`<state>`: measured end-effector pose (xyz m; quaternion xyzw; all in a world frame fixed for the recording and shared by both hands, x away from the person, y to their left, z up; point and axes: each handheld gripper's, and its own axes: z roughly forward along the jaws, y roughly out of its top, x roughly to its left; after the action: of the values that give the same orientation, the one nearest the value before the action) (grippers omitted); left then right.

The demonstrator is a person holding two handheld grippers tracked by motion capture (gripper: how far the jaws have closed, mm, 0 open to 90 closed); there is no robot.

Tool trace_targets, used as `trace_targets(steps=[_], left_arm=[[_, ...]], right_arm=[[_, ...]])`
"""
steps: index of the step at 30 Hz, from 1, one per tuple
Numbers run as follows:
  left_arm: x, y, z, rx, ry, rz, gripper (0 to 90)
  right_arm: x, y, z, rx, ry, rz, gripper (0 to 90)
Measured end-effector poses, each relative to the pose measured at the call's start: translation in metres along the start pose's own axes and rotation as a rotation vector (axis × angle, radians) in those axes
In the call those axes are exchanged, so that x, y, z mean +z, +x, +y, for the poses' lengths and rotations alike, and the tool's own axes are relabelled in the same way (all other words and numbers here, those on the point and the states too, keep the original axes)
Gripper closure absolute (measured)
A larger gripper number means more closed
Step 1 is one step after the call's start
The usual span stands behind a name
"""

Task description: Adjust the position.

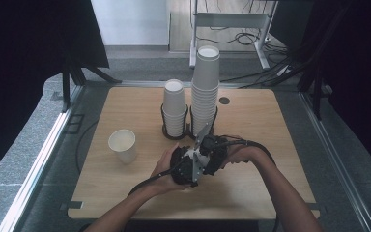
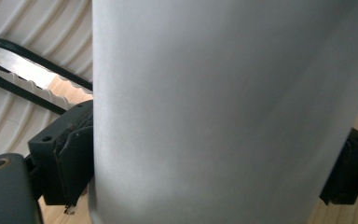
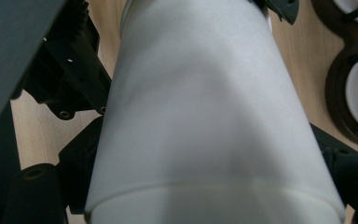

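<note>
While both hands meet just in front of the tall cup stack (image 1: 205,92), a white paper cup (image 3: 209,116) sits between the two grippers. The left gripper (image 1: 183,166) has its fingers (image 2: 72,154) clenched on the cup's wall. The right gripper (image 1: 212,152) has fingers on both sides of the same cup, but whether they press I can't tell. A loose paper cup (image 1: 122,145) stands on the desk (image 1: 270,125), well left of that stack, beyond the shorter stack (image 1: 175,107).

No legible text or markings.
The white paper cups (image 1: 122,144), their black wire holders (image 1: 175,132) and the wooden table (image 1: 261,121) bear no readable lettering, brand, number or sign.
</note>
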<state>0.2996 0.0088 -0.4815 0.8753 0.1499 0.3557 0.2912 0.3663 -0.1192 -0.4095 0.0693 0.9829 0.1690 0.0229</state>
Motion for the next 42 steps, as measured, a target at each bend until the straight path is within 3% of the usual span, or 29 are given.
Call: trace_targets(steps=[12,15,17,26,31,42], left_arm=[[0.0,-0.001,0.001,0.012,0.008,0.004,11.1],[0.0,-0.001,0.001,0.001,-0.001,-0.006,9.4],[0.001,0.0,0.0,-0.024,0.004,-0.032,3.0],[-0.007,0.004,-0.003,-0.023,-0.004,-0.038,0.0],[-0.016,0.007,-0.006,-0.043,-0.011,-0.013,0.0],[-0.028,0.014,-0.019,-0.171,-0.051,-0.045,0.0]], right_arm=[[0.002,-0.005,-0.005,0.008,-0.02,0.012,21.0],[0.002,-0.005,-0.007,0.001,-0.029,0.019,21.4],[0.003,-0.005,-0.008,-0.001,-0.025,0.013,21.7],[0.005,-0.011,-0.023,0.048,-0.049,-0.015,21.7],[0.004,-0.013,-0.032,0.07,-0.093,-0.038,21.7],[0.003,-0.01,-0.044,0.133,-0.262,-0.126,21.6]])
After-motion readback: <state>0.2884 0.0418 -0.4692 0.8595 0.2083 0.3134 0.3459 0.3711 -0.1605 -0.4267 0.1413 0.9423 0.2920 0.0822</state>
